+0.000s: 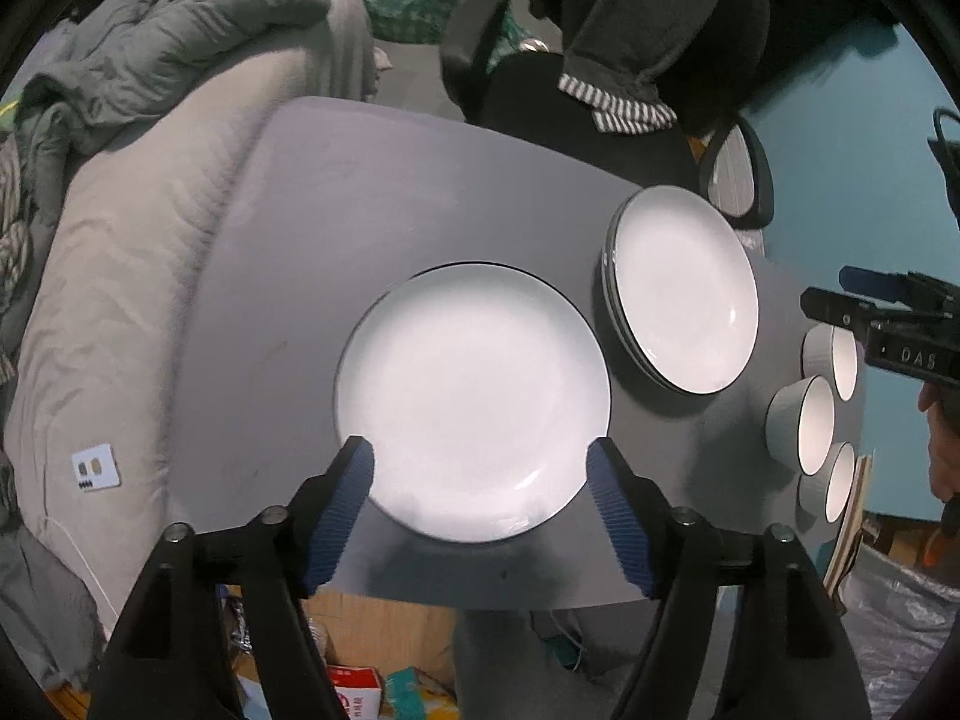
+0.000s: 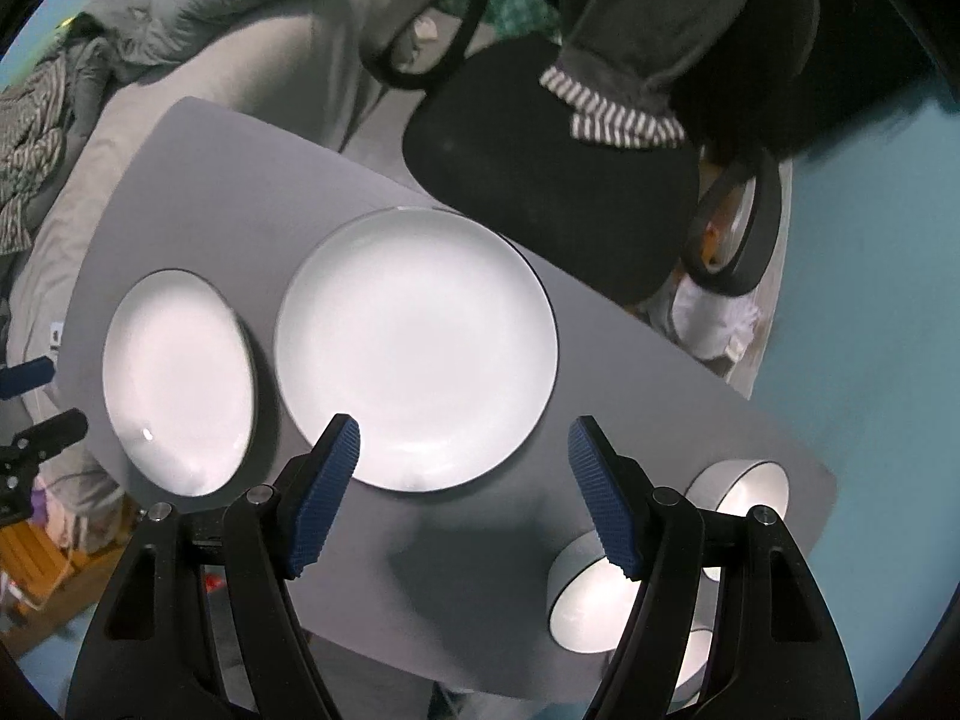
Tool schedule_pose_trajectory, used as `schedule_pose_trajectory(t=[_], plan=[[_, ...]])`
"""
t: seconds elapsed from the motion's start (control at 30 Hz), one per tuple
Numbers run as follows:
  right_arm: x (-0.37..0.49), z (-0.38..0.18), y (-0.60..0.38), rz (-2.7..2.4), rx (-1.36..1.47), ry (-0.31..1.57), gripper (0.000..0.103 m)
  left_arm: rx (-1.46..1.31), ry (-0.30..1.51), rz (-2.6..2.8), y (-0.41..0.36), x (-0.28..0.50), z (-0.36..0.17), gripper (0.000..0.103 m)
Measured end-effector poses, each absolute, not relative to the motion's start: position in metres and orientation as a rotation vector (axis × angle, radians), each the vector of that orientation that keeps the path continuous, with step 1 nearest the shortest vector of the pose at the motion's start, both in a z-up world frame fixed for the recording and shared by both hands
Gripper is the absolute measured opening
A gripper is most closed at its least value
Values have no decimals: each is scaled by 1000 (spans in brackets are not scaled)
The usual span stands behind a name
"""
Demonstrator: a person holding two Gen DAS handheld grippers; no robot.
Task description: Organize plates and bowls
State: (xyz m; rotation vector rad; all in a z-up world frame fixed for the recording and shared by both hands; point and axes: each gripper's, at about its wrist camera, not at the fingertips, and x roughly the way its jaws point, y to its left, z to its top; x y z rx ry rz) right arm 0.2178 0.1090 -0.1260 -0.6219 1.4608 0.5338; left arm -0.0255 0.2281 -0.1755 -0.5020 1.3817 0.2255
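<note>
**Spotter:** Two piles of plates sit on your grey table point(image 1: 336, 228). Your left gripper point(image 1: 480, 450) hangs above the nearer white plate point(image 1: 474, 402), which lies on at least one more whose dark rim peeks out behind it. The blue pads point(image 1: 342, 504) stand wide, one over each side of that plate, with nothing clamped between them.

**Operator:** And my right?

**Spotter:** Your right gripper point(image 2: 462, 438) points down over the second stack of plates point(image 2: 414, 348); from the left wrist view you can see several grey rims layered under the top one. Its fingers are spread wide too and grip nothing.

**Operator:** Where are the bowls?

**Spotter:** Three bowls point(image 1: 810, 426) are lined up near the table edge, just beside that second stack, all upright, white inside, grey outside. From your right wrist view, the right-hand finger covers part of the middle one.

**Operator:** Anything else close by?

**Spotter:** You have a black chair point(image 2: 540, 168) with clothing draped over it behind the table, and a sofa point(image 1: 120, 300) along one side.
</note>
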Motion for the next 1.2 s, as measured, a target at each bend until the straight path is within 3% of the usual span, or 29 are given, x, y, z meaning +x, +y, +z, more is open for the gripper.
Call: schedule_pose_trajectory(t=[0.67, 1.2], plan=[[157, -117, 166, 783, -731, 1380, 72, -668, 1329, 422, 264, -105, -178, 76], [157, -177, 239, 1035, -779, 1439, 72, -816, 1359, 488, 269, -110, -239, 76]])
